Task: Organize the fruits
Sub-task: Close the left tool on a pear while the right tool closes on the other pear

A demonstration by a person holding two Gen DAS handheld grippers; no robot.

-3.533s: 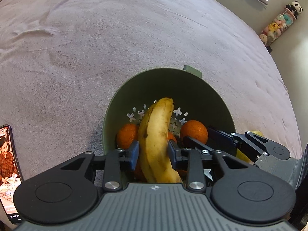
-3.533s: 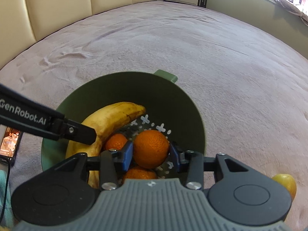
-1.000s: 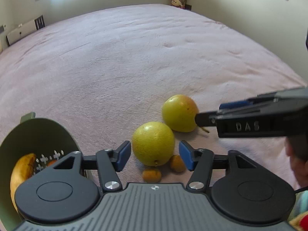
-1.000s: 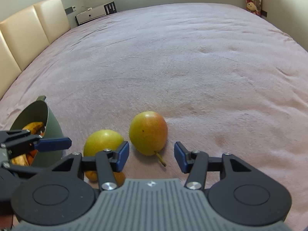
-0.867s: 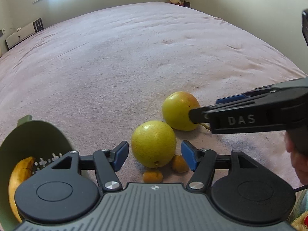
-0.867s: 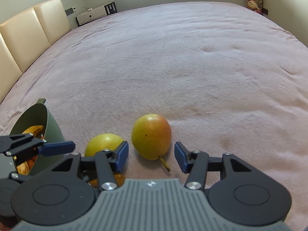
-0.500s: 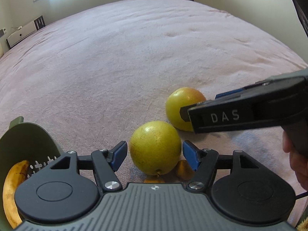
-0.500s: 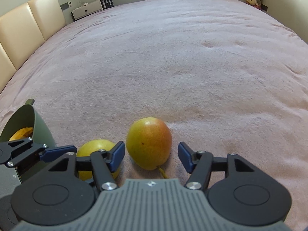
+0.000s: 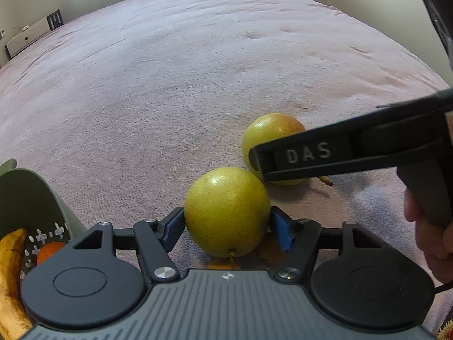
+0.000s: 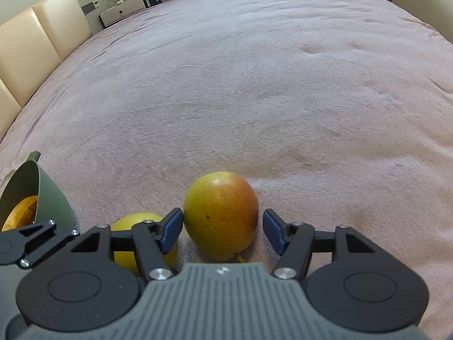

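A yellow-green pear [image 9: 226, 212] lies on the pink bedspread between the blue pads of my left gripper [image 9: 228, 228]; both pads touch its sides. A second pear with a red blush [image 10: 220, 212] lies between the pads of my open right gripper [image 10: 222, 231]; the left pad touches it and the right pad stands apart. The blushed pear also shows in the left wrist view [image 9: 271, 133], partly behind the right gripper's finger [image 9: 311, 155]. The yellow-green pear shows in the right wrist view [image 10: 136, 223]. Two small orange fruits [image 9: 271, 252] lie under the yellow-green pear.
A green colander [image 9: 34, 195] stands at the left, holding a banana [image 9: 11, 269] and an orange [image 9: 48, 252]; it also shows in the right wrist view [image 10: 48, 195]. A cream padded headboard [image 10: 34, 45] and a white unit [image 10: 127, 5] lie beyond the bed.
Both grippers left the colander, where they held a banana and an orange, and moved down around the two pears. The left gripper's pads have closed onto the yellow-green pear.
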